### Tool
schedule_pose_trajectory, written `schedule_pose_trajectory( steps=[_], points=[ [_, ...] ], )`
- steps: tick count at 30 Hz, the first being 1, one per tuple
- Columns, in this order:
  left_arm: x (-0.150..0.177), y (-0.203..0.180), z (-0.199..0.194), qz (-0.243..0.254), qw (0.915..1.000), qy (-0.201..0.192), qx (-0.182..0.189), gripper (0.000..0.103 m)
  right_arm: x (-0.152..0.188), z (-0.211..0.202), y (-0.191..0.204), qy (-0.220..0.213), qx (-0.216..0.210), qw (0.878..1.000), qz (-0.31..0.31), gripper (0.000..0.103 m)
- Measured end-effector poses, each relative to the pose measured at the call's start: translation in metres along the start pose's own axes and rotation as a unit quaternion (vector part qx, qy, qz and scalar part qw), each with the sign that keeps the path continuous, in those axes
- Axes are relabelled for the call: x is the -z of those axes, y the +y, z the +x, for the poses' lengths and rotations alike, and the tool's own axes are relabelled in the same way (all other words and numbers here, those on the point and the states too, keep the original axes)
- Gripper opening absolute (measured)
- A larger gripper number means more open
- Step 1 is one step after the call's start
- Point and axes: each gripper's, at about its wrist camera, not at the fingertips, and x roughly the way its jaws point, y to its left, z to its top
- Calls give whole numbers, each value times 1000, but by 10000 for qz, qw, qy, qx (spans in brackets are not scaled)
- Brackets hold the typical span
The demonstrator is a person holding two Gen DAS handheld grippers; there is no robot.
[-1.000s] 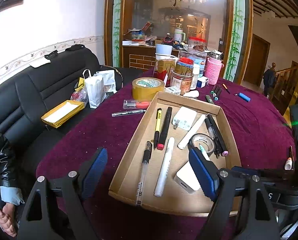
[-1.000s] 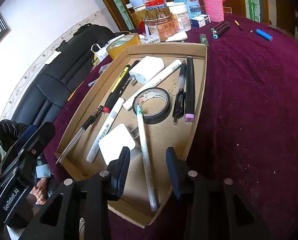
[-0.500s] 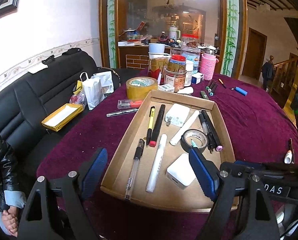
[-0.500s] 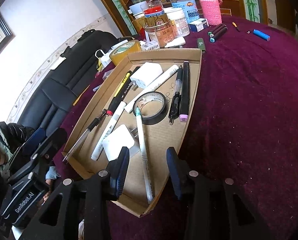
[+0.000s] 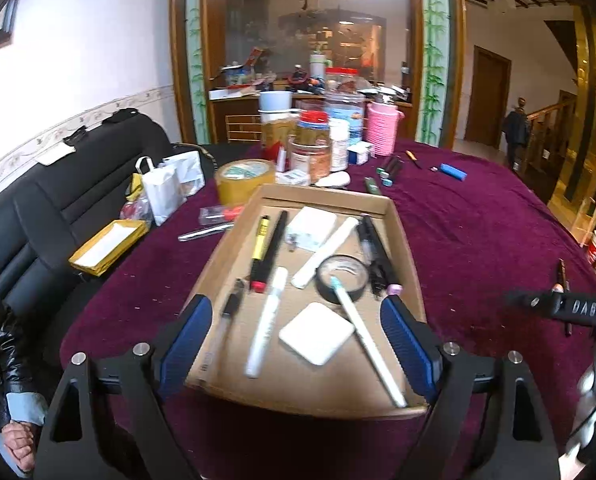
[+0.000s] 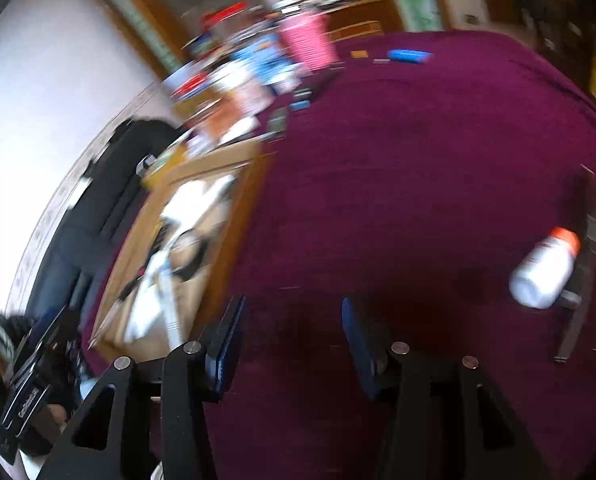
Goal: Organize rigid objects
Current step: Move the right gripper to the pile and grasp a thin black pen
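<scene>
Surface: round table under a deep purple velvet cloth (image 5: 477,240), black leather sofa (image 5: 58,208) alongside, glazed wooden cabinet behind.
Container: shallow brown cardboard tray (image 5: 407,248), lying flat near the table's near edge; judged the collecting point for the loose items.
Tray contents: yellow-and-black marker (image 5: 260,238), black pen with red cap (image 5: 272,250), white marker (image 5: 266,326), clear gel pen (image 5: 230,312), two white square chargers (image 5: 317,334), long white pen (image 5: 367,350) lying across a roll of black tape (image 5: 341,280), black pens with a pink end (image 5: 377,262). Pens lie roughly lengthwise, side by side, which suits tidy packing.
Still outside: white pill bottle with orange cap (image 6: 545,272) on its side on the cloth, well apart from the tray and beside a dark pen; blue lighter (image 5: 453,171) and green-capped markers (image 5: 389,170) at the far side; yellow packing tape roll (image 5: 244,180) just beyond the tray.
Left gripper (image 5: 298,344): hovers over the tray's near end, tilted downward, jaws wide and opening, gripping nothing.
Right gripper (image 6: 290,344): over bare cloth to the tray's right, view blurred, angled down; jaws at a middling gap and opening, nothing between them.
Judged step: right hand heading for the fallen bottle.
</scene>
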Motion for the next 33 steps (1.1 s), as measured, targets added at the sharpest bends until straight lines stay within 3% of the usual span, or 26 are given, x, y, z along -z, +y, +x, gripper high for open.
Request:
schedule_pose_trajectory(
  steps=[6, 10, 14, 21, 26, 28, 33],
  points=[
    [7, -35, -4, 306, 9983, 100, 492, 86, -4, -47, -105, -456, 638, 9917, 1022, 53],
    [13, -57, -4, 533, 9955, 160, 772, 86, -4, -74, -152, -705, 972, 9809, 1528, 53],
    [18, -76, -4, 712, 9916, 275, 1047, 86, -8, -85, -171, -814, 1017, 9768, 1697, 53],
    [21, -87, -3, 774, 9890, 378, 1202, 86, -36, -66, -173, -739, 571, 9827, 1598, 53],
    [23, -85, 0, 713, 9890, 464, 1212, 86, -54, -37, -179, -452, 924, 9832, 1506, 54],
    [24, -86, 3, 689, 9882, 530, 1261, 86, -59, -32, -175, -363, 758, 9861, 1436, 54],
    [25, -90, 7, 705, 9863, 631, 1352, 86, -55, -16, -168, -14, -447, 9868, 1555, 54]
  ],
)
